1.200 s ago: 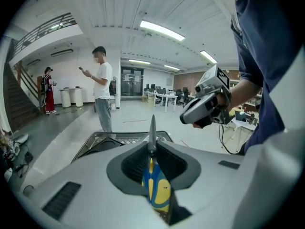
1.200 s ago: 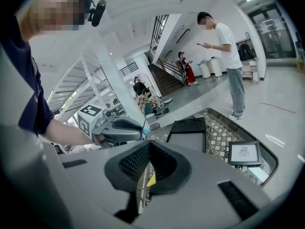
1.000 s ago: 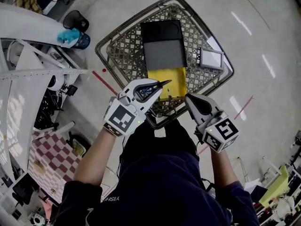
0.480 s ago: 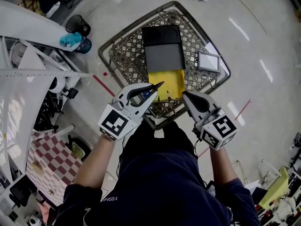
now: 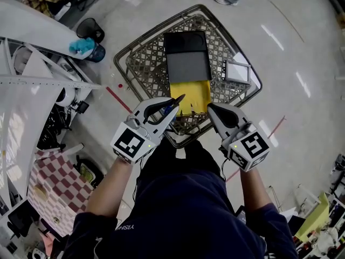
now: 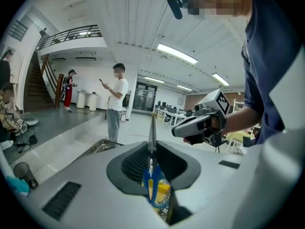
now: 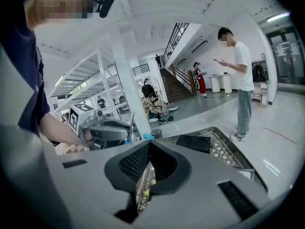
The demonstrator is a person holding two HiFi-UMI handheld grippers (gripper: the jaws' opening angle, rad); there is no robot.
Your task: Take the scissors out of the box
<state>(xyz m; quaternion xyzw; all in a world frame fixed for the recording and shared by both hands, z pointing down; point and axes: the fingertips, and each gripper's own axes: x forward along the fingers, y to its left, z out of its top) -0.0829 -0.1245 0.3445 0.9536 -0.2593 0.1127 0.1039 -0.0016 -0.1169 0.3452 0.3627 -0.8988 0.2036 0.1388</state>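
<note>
Two grippers sit low in the head view: left gripper [image 5: 169,107] left of centre, right gripper [image 5: 212,109] right of centre. One pair of scissors [image 6: 152,133]. One wire basket [image 5: 132,53] at upper centre, holding one dark box [image 5: 187,55], one yellow piece [image 5: 191,95] and one small framed panel [image 5: 237,71]. One standing bystander [image 6: 116,106].

The person wears a dark navy short-sleeved shirt [image 5: 183,215] with small white lettering near its left sleeve. Ahead of the shirt, the left gripper [image 5: 171,108] and right gripper [image 5: 212,108] are pale grey shells with black ribbed jaw pads. Each carries a white cube printed with black square markers.
</note>
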